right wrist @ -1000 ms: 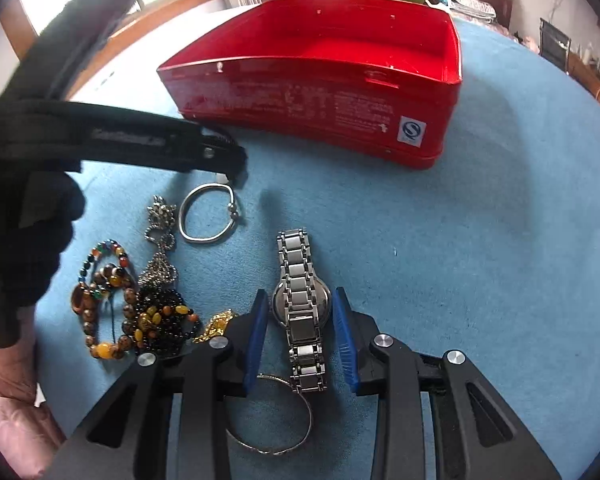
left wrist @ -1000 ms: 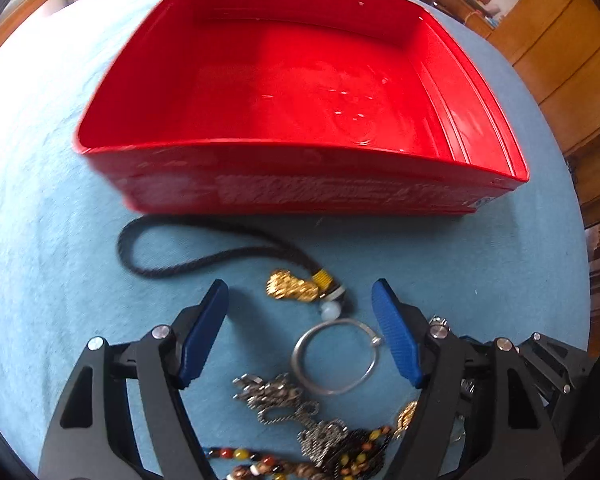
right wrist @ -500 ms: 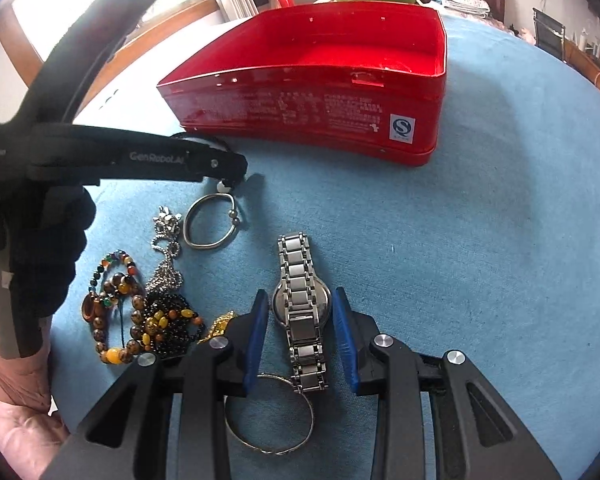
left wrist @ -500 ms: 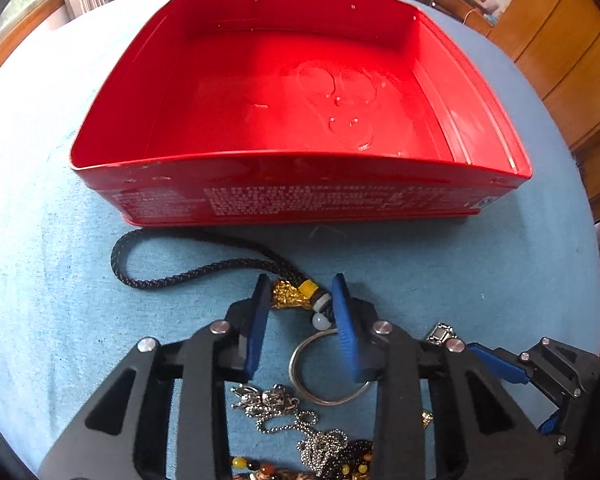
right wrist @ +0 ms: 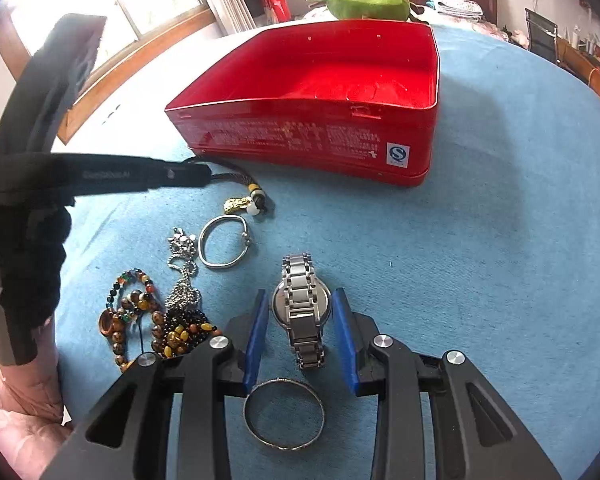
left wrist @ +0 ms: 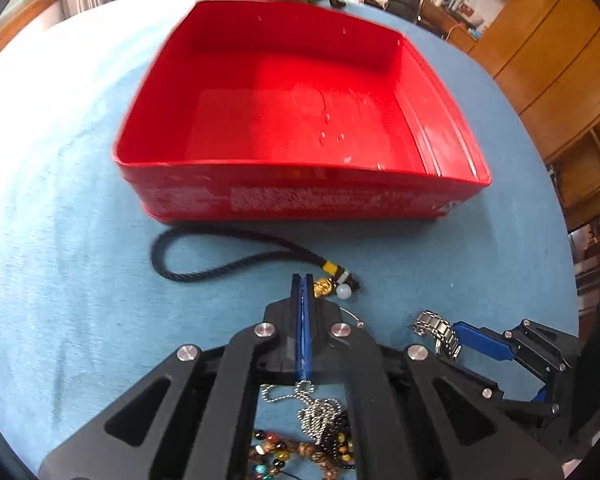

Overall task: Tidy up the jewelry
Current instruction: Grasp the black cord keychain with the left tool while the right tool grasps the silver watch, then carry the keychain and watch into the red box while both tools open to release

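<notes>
An empty red tin box (left wrist: 300, 128) stands on the blue cloth, also in the right wrist view (right wrist: 312, 136). A black cord with a gold charm (left wrist: 325, 287) and a white bead lies in front of it. My left gripper (left wrist: 302, 280) is fully shut with nothing between its pads, its tips just left of the charm, above the cloth. My right gripper (right wrist: 301, 312) stands partly open around a silver watch (right wrist: 302, 306) that lies flat on the cloth. A thin bangle (right wrist: 284, 413) lies under my right gripper.
Left of the watch lie a silver bracelet (right wrist: 223, 247), a silver chain pendant (right wrist: 183, 272) and several bead bracelets (right wrist: 140, 312). A green plush toy (right wrist: 368, 2) sits behind the box. Wooden cabinets (left wrist: 556, 52) stand beyond the table at the right.
My left gripper went from wide open to fully shut and slid left of the gold charm, which stays on the cloth. My right gripper stays around the watch.
</notes>
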